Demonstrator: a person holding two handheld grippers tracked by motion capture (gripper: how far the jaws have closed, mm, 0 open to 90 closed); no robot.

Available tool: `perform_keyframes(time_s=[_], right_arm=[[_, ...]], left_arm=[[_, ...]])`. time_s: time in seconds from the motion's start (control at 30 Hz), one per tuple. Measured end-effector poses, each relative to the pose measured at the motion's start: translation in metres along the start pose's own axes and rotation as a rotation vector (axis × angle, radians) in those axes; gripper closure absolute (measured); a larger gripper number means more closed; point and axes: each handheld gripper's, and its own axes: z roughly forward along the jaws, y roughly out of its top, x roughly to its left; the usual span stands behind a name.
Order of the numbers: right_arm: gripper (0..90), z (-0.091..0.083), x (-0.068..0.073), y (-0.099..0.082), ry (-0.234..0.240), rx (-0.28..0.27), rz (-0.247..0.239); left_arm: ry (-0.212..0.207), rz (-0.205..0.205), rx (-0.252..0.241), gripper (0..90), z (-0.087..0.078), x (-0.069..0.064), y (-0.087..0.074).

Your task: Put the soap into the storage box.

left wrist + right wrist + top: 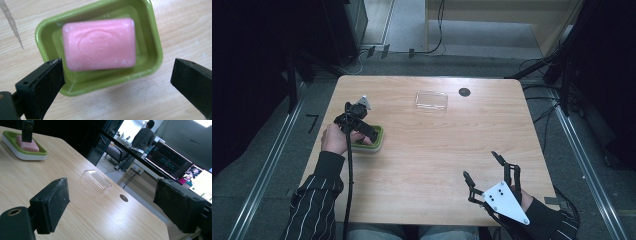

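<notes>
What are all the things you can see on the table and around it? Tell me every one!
soap: one, pink, lying in the dish
soap dish: one, green with a white base, near the table's left edge
clear lid: one, see-through, far middle of the table
small round disc: one, dark, just right of the clear lid
table: one, light wood
monitors: at least two, lit, in the background of the right gripper view
person standing: one, dark top, far off by the monitors
left gripper: one, black, jaws open above the soap dish
right gripper: one, black with a grey plate, jaws open, near right corner
sleeves: two, dark with thin white stripes
</notes>
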Motion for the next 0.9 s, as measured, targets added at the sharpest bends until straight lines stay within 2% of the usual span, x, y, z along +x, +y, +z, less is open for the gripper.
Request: perform_keyframes(time_s=[0.33,0.9], right_arm=[[13.2,0.000,0.000,0.000,-0.001,-0.002,0.001],[13.2,0.000,0.000,0.000,-0.003,-0.003,0.000]], left_arm=[[0.002,0.029,-0.003,0.0,-0.008,-0.008,-0.012],[0.002,0.064,0.035,0.0,-0.008,-0.022,-0.042]])
